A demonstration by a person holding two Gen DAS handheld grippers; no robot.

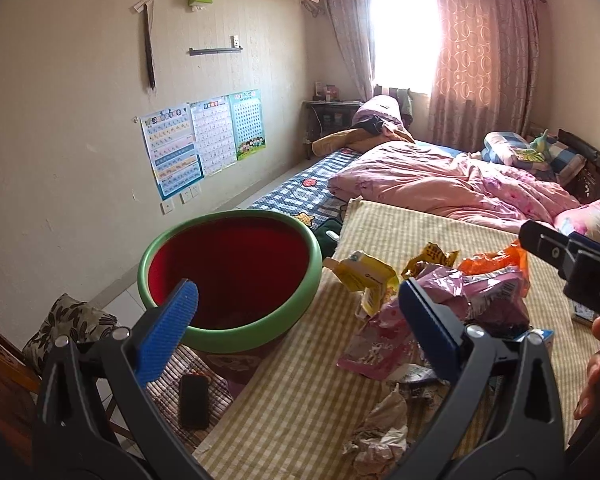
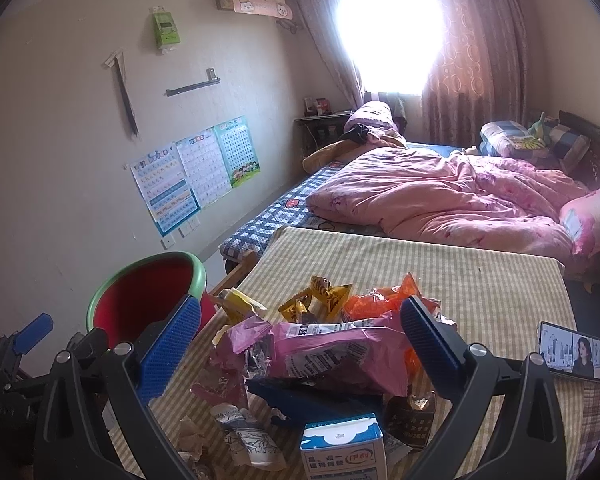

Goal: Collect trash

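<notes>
Both pairs of tongs hang over the striped surface point(image 2: 440, 264) with their blue pads apart and nothing between them. The left tongs point(image 1: 296, 312) sit beside the green-rimmed red bin point(image 1: 230, 272), which stands at the surface's left edge (a dark phone point(image 1: 194, 401) lies just below it). The right tongs point(image 2: 300, 344) face the trash heap in the middle: a pink wrapper point(image 2: 332, 352), yellow packets point(image 2: 324, 296), an orange bag point(image 2: 380, 300) and a milk carton point(image 2: 342, 446) nearest the camera.

Cream walls point(image 1: 60, 120) hung with posters point(image 1: 204, 140) — unmade bed point(image 2: 440, 196) under pink quilt, bright window point(image 2: 388, 28) between patterned curtains point(image 1: 484, 64).
</notes>
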